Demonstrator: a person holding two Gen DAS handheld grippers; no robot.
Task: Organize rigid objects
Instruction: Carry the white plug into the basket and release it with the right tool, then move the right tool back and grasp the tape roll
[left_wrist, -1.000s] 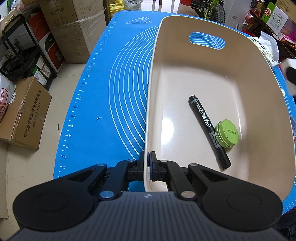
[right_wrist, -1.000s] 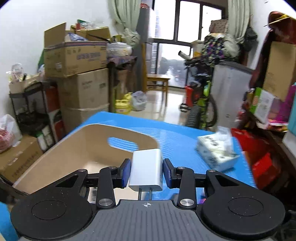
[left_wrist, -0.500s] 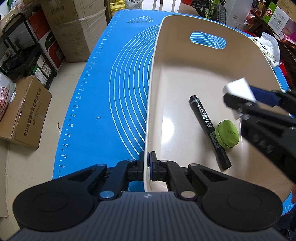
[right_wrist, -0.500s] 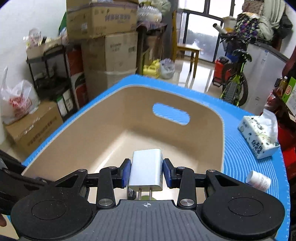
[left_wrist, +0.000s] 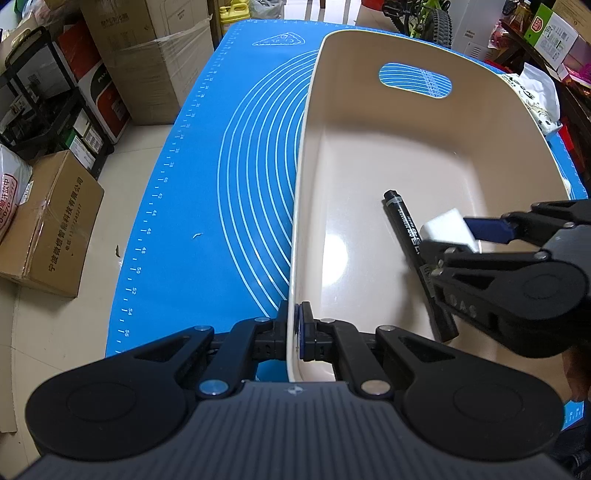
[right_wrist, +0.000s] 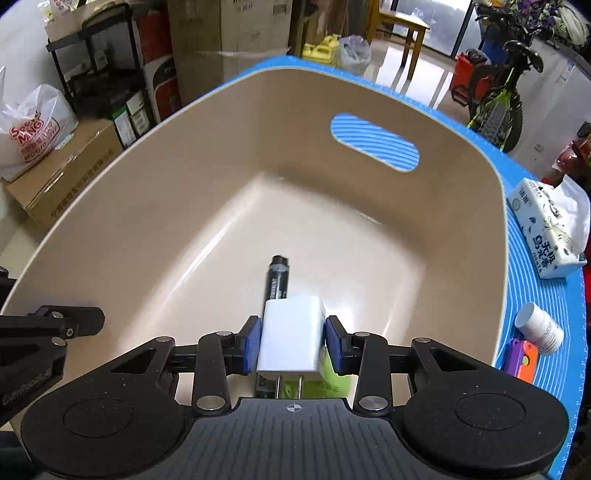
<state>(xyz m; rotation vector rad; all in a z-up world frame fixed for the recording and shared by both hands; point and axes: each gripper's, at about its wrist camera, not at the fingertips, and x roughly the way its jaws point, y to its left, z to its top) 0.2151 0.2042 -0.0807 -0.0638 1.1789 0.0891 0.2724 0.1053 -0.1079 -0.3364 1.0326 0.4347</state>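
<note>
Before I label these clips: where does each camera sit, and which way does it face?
Left wrist: rides the left tool, looking steeply down its fingers, shut on the near rim of the beige bin; the right tool enters from the right.
Right wrist: rides the right tool, looking down into the bin, clamping a white charger; the left tool's fingers show at left.
Shared: bin, black marker, charger, blue mat.
</note>
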